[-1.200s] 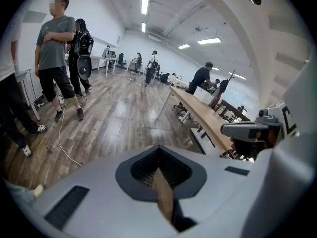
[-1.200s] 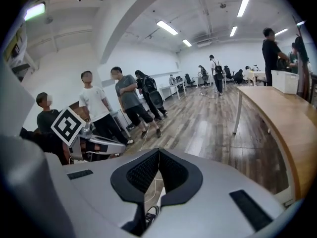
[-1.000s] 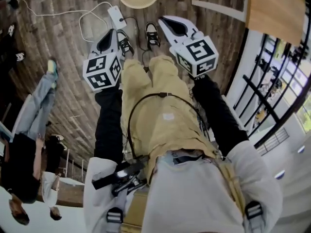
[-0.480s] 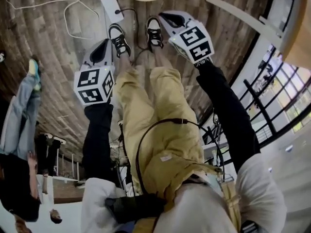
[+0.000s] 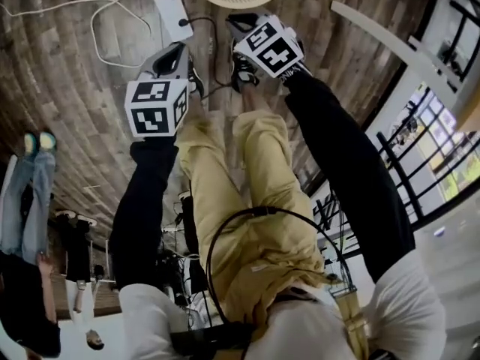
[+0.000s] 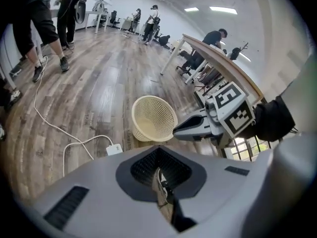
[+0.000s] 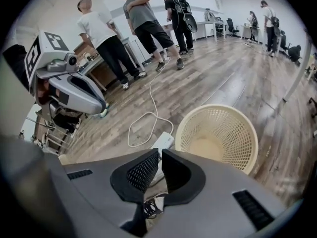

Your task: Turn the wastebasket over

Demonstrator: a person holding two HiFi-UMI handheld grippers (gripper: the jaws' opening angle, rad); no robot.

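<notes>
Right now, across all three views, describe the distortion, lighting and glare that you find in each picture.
Head view: the floorboards bow in arcs round the centre, and the window at right is washed out. Left gripper view: strong fisheye with dark corners; the ceiling lights glare white; the wastebasket is sharp. Right gripper view: the same dark rim, even light, wastebasket sharp.

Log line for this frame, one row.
phase: pre-grasp | left gripper: shut, empty | right gripper: shut, empty | wastebasket: upright on wood floor, untouched
</notes>
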